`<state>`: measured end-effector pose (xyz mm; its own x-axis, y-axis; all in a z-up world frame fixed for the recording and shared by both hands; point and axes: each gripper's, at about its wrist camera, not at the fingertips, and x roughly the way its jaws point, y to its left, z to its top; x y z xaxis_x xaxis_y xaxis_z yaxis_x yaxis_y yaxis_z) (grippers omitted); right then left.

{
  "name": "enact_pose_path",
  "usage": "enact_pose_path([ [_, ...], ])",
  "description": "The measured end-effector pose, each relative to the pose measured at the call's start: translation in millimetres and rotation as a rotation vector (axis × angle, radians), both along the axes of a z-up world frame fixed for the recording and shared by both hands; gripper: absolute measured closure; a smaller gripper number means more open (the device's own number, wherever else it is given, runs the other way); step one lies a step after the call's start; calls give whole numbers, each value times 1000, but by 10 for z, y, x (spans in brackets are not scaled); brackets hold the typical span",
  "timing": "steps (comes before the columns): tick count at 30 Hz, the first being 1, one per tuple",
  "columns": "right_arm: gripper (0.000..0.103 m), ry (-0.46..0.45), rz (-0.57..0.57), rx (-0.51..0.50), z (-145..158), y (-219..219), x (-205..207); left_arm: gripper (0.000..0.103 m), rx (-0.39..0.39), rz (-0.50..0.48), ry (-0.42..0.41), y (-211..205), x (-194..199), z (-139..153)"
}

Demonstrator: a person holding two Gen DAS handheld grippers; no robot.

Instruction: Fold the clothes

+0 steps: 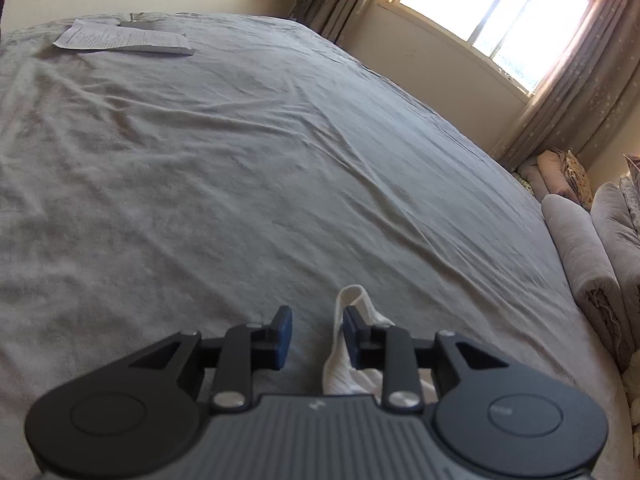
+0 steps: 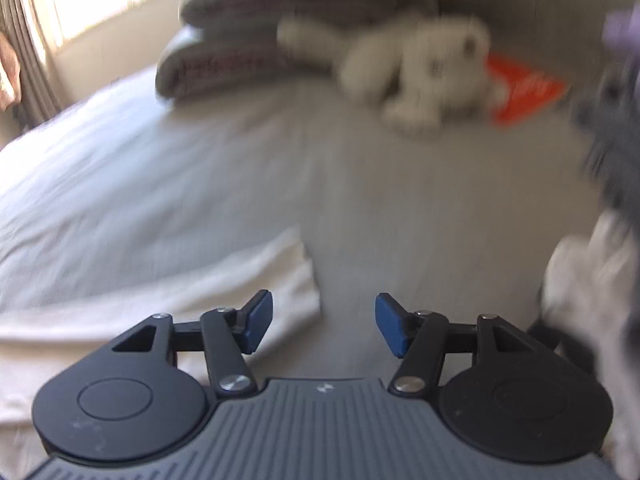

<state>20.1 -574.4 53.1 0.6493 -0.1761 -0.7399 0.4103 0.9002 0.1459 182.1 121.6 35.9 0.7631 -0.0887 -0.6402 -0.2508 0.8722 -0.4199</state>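
Note:
In the left wrist view my left gripper [image 1: 318,334] hovers low over a grey bed sheet [image 1: 240,168] with its jaws apart. A strip of white cloth [image 1: 354,300] lies against the right finger and runs back under the gripper body; nothing is pinched. The right wrist view is motion-blurred. My right gripper [image 2: 324,324] stands open over the sheet [image 2: 400,200] with nothing between its fingers. A flat white garment [image 2: 224,280] lies under and beyond its left finger. More pale clothing [image 2: 580,276] is piled at the right edge.
A sheet of printed paper [image 1: 124,38] lies at the far end of the bed. Rolled grey bedding [image 1: 580,248] lines the bed's right side below a window [image 1: 492,8]. Folded grey blankets [image 2: 240,44], a white plush toy [image 2: 420,68] and an orange item [image 2: 524,88] sit ahead of the right gripper.

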Motion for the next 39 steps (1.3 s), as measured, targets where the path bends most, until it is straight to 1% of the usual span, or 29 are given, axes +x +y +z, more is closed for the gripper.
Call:
enact_pose_path([
  [1, 55, -9, 3, 17, -21, 8, 12, 73, -4, 9, 2, 8, -15, 19],
  [2, 56, -18, 6, 35, -41, 17, 24, 72, -6, 17, 2, 7, -35, 39],
  [3, 60, -27, 9, 52, -62, 25, 36, 72, -8, 24, 2, 5, -56, 59],
  [4, 73, -36, 12, 70, -82, 34, 48, 72, -6, 29, 1, -5, -75, 79],
  [5, 80, -45, 14, 87, -103, 42, 60, 72, -4, 30, 2, -20, -89, 92],
  [6, 101, -50, 17, 96, -114, 57, 73, 72, -2, 29, 3, -38, -98, 100],
  [9, 100, -44, 13, 41, -8, 132, 93, 72, 0, 17, 8, -80, -122, 114],
  [12, 100, -72, -38, -14, 243, 162, -10, 72, 2, 2, 13, -116, -143, 121],
  [14, 100, -91, -51, -33, 407, 215, -94, 72, 2, -8, 16, -140, -158, 126],
  [16, 100, -66, -32, -69, 430, 288, -108, 72, 3, -19, 20, -164, -172, 131],
  [19, 100, 68, -5, -91, 169, 306, -25, 72, 5, -32, 41, -194, -172, 103],
  [21, 100, 135, 17, -82, 57, 294, 1, 72, 1, -41, 50, -201, -181, 99],
  [22, 99, 133, 21, -74, 75, 283, -20, 72, 0, -45, 51, -200, -184, 104],
  [23, 99, 122, 24, -59, 102, 266, -47, 71, -1, -46, 50, -198, -188, 110],
  [26, 97, 16, 4, 50, 255, 121, -174, 71, -4, -56, 52, -208, -187, 114],
  [27, 97, -6, -16, 49, 282, 83, -203, 70, -5, -60, 54, -213, -186, 111],
  [28, 92, -18, -33, 21, 290, 51, -209, 70, -6, -63, 56, -219, -184, 107],
  [29, 89, -19, -54, -9, 277, 23, -199, 70, -6, -66, 57, -226, -182, 104],
  [30, 89, -21, -72, -32, 257, -10, -186, 70, -6, -69, 59, -232, -181, 100],
  [31, 89, -26, -82, -26, 208, -62, -164, 70, -6, -72, 61, -239, -179, 97],
  [35, 88, -6, -110, 90, -64, -232, -34, 70, -5, -80, 66, -261, -172, 86],
  [36, 85, -4, -98, 101, -100, -208, -4, 70, -4, -80, 67, -262, -171, 84],
  [38, 85, -6, -44, 90, -83, -129, 41, 70, -3, -79, 68, -263, -166, 81],
  [39, 86, -13, 0, 101, -55, -79, 49, 70, -2, -79, 68, -262, -164, 79],
])
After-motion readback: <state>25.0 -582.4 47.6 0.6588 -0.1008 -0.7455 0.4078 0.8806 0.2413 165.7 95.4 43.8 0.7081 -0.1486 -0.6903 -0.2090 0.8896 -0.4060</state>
